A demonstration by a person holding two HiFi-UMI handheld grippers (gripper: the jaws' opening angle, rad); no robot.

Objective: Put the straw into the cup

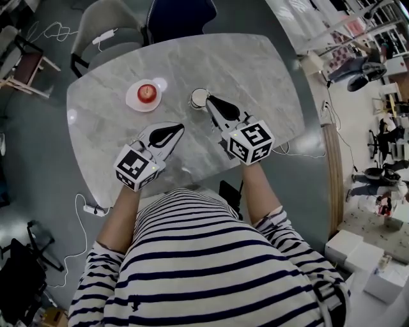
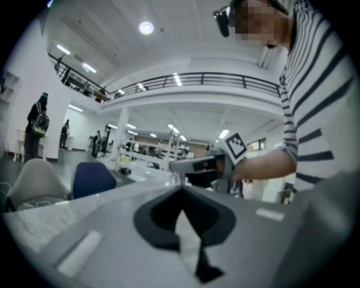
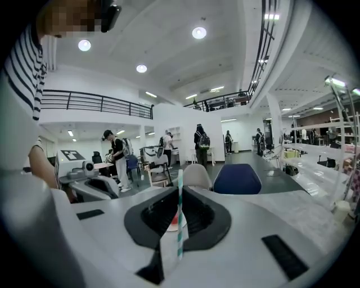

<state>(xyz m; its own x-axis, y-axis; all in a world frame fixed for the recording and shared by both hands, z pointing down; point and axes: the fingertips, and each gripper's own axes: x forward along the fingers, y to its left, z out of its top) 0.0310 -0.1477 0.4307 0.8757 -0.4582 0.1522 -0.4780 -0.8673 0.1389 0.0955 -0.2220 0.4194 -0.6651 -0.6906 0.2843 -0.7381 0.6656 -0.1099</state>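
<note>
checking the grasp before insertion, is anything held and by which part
Right gripper holds the striped straw by its lower part, top end above the fingers; left gripper holds nothing.

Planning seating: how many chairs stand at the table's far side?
2: a beige chair and a blue chair, side by side behind the table's far edge; the tabletop may hide others.
</note>
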